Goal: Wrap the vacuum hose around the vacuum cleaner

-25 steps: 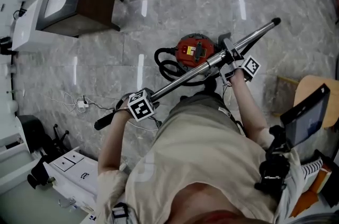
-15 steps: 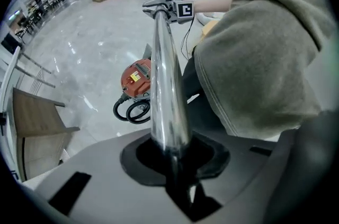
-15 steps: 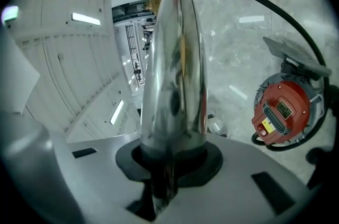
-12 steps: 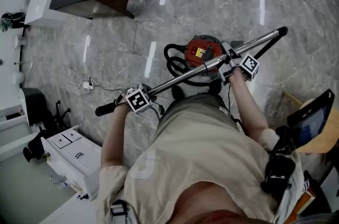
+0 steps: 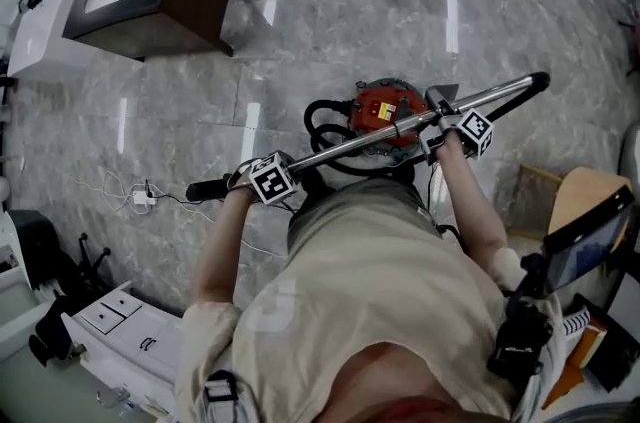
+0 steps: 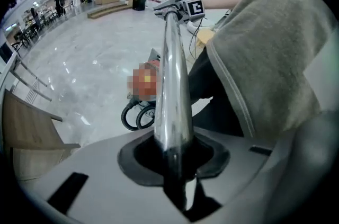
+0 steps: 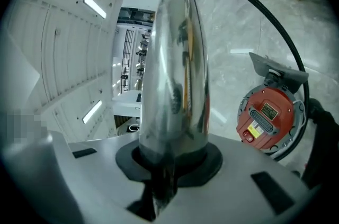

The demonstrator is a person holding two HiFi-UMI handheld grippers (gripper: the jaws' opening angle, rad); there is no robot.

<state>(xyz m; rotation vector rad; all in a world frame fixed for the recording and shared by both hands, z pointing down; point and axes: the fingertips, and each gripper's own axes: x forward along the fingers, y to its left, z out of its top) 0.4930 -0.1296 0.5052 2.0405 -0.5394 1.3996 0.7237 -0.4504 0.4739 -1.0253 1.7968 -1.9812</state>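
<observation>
On the grey marble floor (image 5: 350,1), a red canister vacuum cleaner (image 5: 385,106) stands at the person's feet, with its chrome wand (image 5: 350,143) held above it.
The black vacuum hose (image 5: 322,119) lies in loops against the canister's left and near sides in the head view. The wand crosses over the canister. The left hand-held gripper (image 5: 258,177) is clamped on the wand toward its lower-left end. The right hand-held gripper (image 5: 443,123), whose jaws have just been closing, is clamped on it further up.

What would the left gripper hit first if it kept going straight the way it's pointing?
The chrome vacuum wand it is clamped on; past that, probably the floor beside the black hose, though depth is unclear.
</observation>
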